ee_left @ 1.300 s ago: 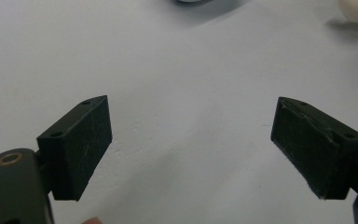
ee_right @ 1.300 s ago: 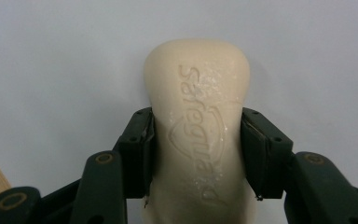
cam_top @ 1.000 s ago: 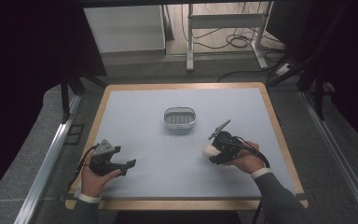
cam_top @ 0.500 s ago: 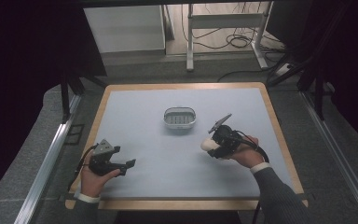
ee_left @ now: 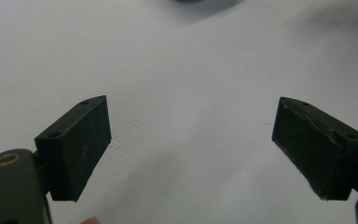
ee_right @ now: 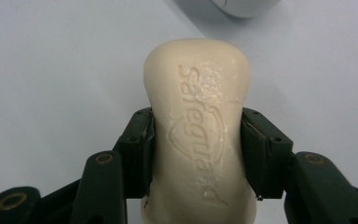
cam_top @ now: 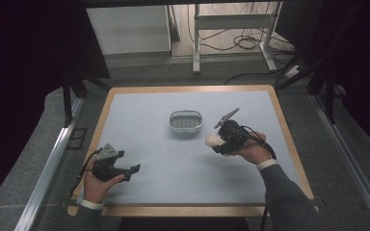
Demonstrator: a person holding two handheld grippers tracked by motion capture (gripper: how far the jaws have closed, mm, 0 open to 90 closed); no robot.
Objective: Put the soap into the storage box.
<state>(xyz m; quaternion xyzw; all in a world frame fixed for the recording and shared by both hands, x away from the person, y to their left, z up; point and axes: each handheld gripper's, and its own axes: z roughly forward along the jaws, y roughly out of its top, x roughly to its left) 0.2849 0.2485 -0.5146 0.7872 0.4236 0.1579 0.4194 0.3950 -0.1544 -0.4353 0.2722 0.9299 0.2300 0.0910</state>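
Note:
A cream bar of soap (ee_right: 198, 135) with embossed lettering sits between the jaws of my right gripper (ee_right: 196, 154), which is shut on its waist. In the high view that gripper (cam_top: 220, 143) holds the soap (cam_top: 213, 140) just above the mat, a little right of and nearer than the grey oval soap dish (cam_top: 185, 121). My left gripper (cam_top: 134, 169) rests low at the front left of the mat; in the left gripper view its jaws (ee_left: 190, 149) stand wide open over bare mat with nothing between them.
The pale blue mat (cam_top: 149, 106) lies on a wood-edged table (cam_top: 289, 139). Metal rails (cam_top: 53, 163) run along both sides. A white cabinet and a metal frame with cables stand beyond the far edge.
My right gripper has lifted and carried the soap up and toward the dish. The left gripper has kept still.

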